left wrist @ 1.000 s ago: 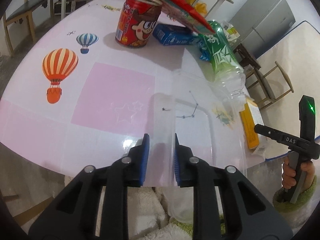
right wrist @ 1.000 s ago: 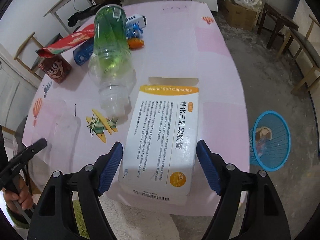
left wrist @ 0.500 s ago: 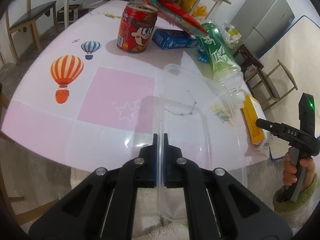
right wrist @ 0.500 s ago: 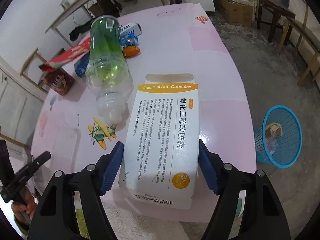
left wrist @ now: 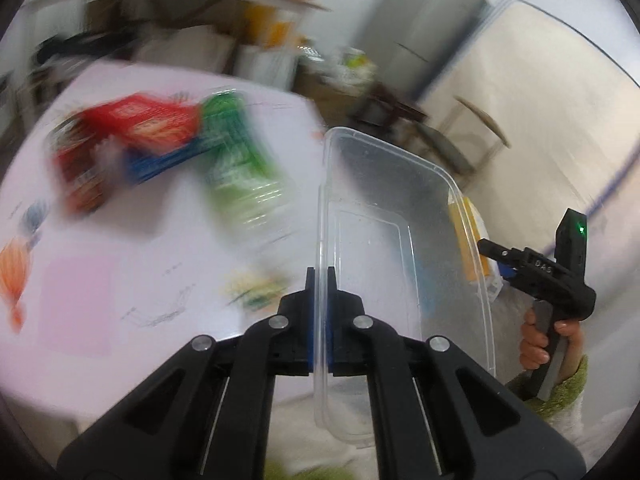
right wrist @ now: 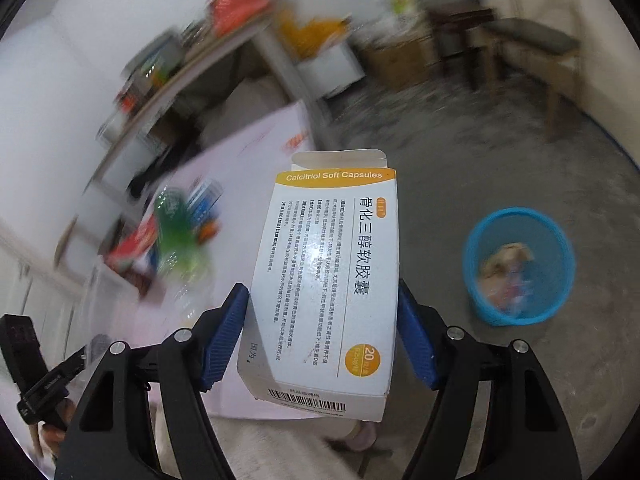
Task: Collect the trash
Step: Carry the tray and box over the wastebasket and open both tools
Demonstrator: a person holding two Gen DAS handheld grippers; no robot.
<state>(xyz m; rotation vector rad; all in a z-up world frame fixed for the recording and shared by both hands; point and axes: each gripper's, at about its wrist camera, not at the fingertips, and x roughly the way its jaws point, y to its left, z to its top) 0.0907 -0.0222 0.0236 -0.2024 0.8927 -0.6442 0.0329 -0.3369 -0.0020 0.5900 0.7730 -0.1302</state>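
The left hand-held gripper [left wrist: 320, 316] was clamped on the side wall of a clear plastic container [left wrist: 400, 232], which hung clear of the table [left wrist: 120, 240]. To the container's left, blurred on the table, lay a red snack packet [left wrist: 132, 128] and a green bottle [left wrist: 240, 172]. The right hand-held gripper [right wrist: 320, 336] gripped a white-and-orange capsule box [right wrist: 328, 280] between its blue pads [right wrist: 226, 332]. Right of the box, a blue wastebasket [right wrist: 520, 264] stood on the floor, holding some trash.
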